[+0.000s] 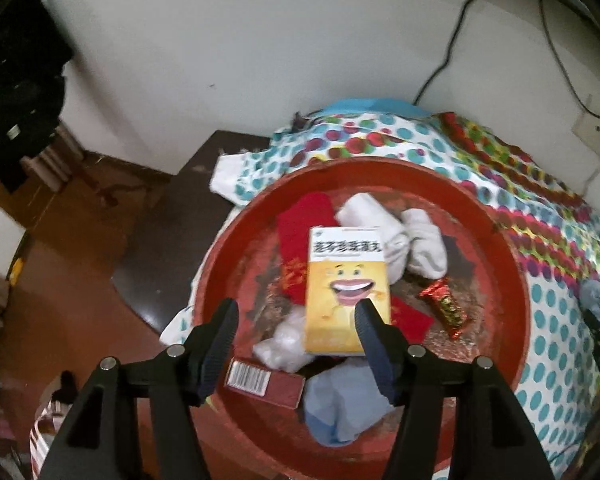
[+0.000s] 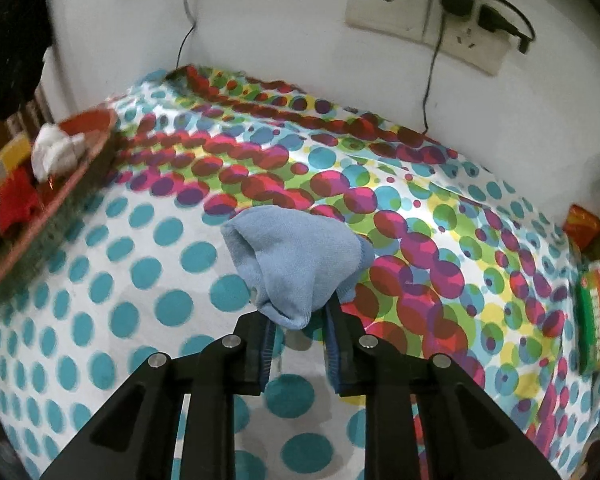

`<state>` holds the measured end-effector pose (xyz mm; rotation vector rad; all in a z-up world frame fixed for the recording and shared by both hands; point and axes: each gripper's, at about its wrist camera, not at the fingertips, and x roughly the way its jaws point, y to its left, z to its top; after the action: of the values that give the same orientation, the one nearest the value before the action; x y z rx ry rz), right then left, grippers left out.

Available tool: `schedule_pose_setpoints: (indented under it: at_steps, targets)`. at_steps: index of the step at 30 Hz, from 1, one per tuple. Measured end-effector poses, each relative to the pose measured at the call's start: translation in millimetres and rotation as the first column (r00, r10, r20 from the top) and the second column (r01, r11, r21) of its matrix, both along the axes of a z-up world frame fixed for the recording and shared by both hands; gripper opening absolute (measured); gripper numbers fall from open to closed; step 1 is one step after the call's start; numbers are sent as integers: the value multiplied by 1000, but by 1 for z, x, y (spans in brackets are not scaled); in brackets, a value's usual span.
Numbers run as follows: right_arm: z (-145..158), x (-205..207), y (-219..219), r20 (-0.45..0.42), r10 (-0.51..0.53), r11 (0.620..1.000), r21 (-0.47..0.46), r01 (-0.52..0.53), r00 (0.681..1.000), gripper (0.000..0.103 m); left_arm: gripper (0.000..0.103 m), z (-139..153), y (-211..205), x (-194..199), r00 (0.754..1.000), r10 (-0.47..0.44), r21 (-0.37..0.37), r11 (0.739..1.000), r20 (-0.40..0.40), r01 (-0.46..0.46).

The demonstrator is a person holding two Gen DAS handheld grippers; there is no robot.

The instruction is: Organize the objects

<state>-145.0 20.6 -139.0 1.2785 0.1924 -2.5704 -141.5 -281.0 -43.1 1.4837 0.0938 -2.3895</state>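
Note:
My left gripper [image 1: 296, 316] is open above a round red tray [image 1: 512, 264]. A yellow box with a smiling face [image 1: 346, 288] lies in the tray between and beyond the fingers. Around it lie a red sock [image 1: 300, 228], white socks [image 1: 396, 236], a wrapped red candy [image 1: 444, 306], a red barcode box [image 1: 264, 382], a crumpled plastic bag [image 1: 284, 340] and a light blue sock [image 1: 340, 408]. My right gripper [image 2: 300, 312] is shut on another light blue sock [image 2: 296, 260] above the polka-dot tablecloth [image 2: 420, 220]. The tray also shows in the right wrist view [image 2: 80, 160] at far left.
Snack packets [image 2: 596, 312] lie at the table's right edge. A wall socket with plugs and cables [image 2: 460, 20] is behind the table. A dark low table [image 1: 172, 248] and brown floor lie left of the tray.

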Motion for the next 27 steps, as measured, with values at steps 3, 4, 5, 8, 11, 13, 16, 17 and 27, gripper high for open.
schedule_pose_setpoints:
  at_steps: [3,4,5,8,11,13,16,17,27]
  targets:
    - [20,-1,5,-12,-6,999,-39,6,1000,20,62,-2,-3,7,1000,18,32,999,13,-19]
    - [26,-2,5,-10,-2,998,-61,1,1000,20,62,-3,-5,9,1000,24,47,999,18,-25]
    - [33,-3,2,-9,13,997,-79,-13,1000,20,62,-3,-6,12,999,28,61,998,18,-29]
    - [50,-4,-12,-16,75,991,-109,-77,997,21,62,-1,-9,17,999,33,66,997,7,-33]
    - [62,-6,-28,-19,142,982,-124,-143,990,21,62,2,-13,21,999,45,58,997,-7,-45]
    - [69,-7,-38,-11,315,939,-146,-313,949,21,62,3,-16,24,999,51,56,997,-18,-50]
    - [74,-8,-52,-6,370,919,-139,-368,929,22,62,2,-18,30,998,53,45,998,-23,-52]
    - [75,-9,-56,-1,387,914,-129,-384,922,21,62,2,-19,33,998,53,43,998,-27,-52]
    - [63,-39,-55,49,440,895,-110,-433,897,22,62,-5,-28,63,998,37,91,995,-56,-32]
